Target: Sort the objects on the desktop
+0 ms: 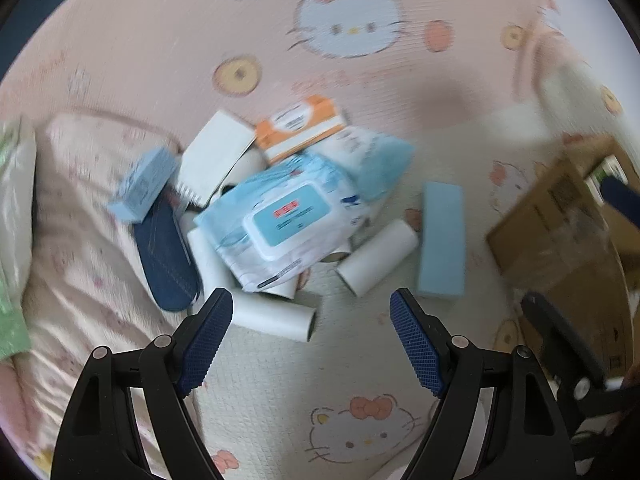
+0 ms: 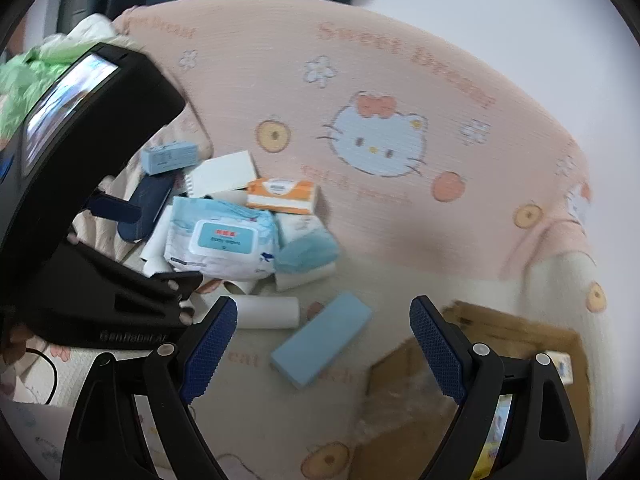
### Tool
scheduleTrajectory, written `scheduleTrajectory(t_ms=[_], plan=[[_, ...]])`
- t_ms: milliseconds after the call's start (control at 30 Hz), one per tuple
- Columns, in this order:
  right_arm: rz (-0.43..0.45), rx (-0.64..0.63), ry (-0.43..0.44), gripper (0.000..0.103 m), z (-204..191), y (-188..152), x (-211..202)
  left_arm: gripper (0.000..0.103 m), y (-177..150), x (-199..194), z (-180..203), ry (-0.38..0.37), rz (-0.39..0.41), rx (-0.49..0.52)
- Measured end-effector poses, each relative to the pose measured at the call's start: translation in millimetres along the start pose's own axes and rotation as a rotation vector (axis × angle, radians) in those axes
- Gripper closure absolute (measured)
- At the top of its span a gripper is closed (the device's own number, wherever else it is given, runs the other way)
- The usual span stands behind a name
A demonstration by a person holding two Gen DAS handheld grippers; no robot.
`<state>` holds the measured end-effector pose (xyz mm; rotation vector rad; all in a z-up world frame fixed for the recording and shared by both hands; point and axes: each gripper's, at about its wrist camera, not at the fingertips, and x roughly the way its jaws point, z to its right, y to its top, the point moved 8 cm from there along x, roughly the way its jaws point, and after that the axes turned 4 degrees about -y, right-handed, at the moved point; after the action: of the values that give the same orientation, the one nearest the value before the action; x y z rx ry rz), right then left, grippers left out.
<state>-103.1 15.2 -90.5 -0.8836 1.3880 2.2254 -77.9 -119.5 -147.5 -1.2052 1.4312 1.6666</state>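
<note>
A pink and cream cartoon-cat blanket (image 2: 400, 80) covers what looks like a bed, and most of the clutter sits in one heap on it, topped by a pack of baby wipes (image 1: 280, 224) with an orange tissue box (image 1: 300, 128) behind it. Apart from the heap lies a pale blue box (image 2: 322, 338), flat on the blanket. From the right gripper (image 2: 323, 344) it is dead ahead, directly between the blue fingers (image 2: 208, 348), its long axis running from about 7 o'clock up to 1 o'clock in that view. From the left gripper (image 1: 311, 336) the same box sits off at about 2 o'clock, standing nearly straight up the frame, with a white roll (image 1: 376, 256) just beside it on the heap side. Both grippers are spread wide and carry nothing. The right one is, I'd judge, the better placed; a slight wrist turn would set its fingers across the box's narrow width. A cardboard box (image 2: 480, 360) waits at its 4 o'clock, likely the drop-off.
</note>
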Motion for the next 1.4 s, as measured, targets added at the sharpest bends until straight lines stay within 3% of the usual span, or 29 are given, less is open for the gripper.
scheduleTrajectory(t_ms=[200, 400, 533, 733, 767, 900, 967, 1067, 1233, 1300, 1400], plan=[[-0.004, -0.115, -0.032, 0.016, -19.9, -5.6, 28.2, 0.019, -2.9, 22.9, -43.0, -0.062, -0.038, -0.213], [0.005, -0.05, 0.024, 0.016, -26.1, -3.1, 54.9, 0.019, -11.9, 40.9, -75.0, -0.108, -0.049, -0.37], [0.066, -0.083, 0.027, 0.016, -39.1, 9.5, 63.6, 0.02, -12.9, 47.0, -89.0, -0.121, 0.007, -0.402], [0.141, -0.118, 0.149, 0.016, -79.2, 29.9, 81.1, 0.02, -9.6, 44.3, -116.3, -0.22, 0.184, -0.517], [0.154, -0.136, 0.166, 0.016, -87.7, 32.8, 82.3, 0.02, -10.7, 45.4, -120.2, -0.208, 0.185, -0.524], [0.19, -0.225, 0.19, 0.016, -116.5, 42.6, 88.1, 0.02, -23.5, 55.8, -151.5, -0.002, 0.144, -0.512], [0.196, -0.258, 0.174, 0.016, -126.0, 46.2, 91.8, 0.02, -30.8, 60.8, -161.5, 0.023, 0.112, -0.518], [0.194, -0.286, 0.194, 0.016, -139.1, 52.2, 98.1, 0.021, -40.5, 65.2, -174.3, -0.056, 0.093, -0.603], [0.144, -0.224, 0.297, 0.016, -150.2, 65.1, 112.8, 0.022, -52.2, 73.1, -194.5, -0.297, 0.061, -0.857], [0.111, -0.188, 0.358, 0.016, -154.2, 73.3, 121.1, 0.022, -54.0, 70.4, -203.6, -0.326, 0.083, -0.908], [0.096, -0.175, 0.392, 0.016, -158.0, 86.8, 129.6, 0.022, -52.7, 65.1, -216.2, -0.311, 0.102, -0.931]])
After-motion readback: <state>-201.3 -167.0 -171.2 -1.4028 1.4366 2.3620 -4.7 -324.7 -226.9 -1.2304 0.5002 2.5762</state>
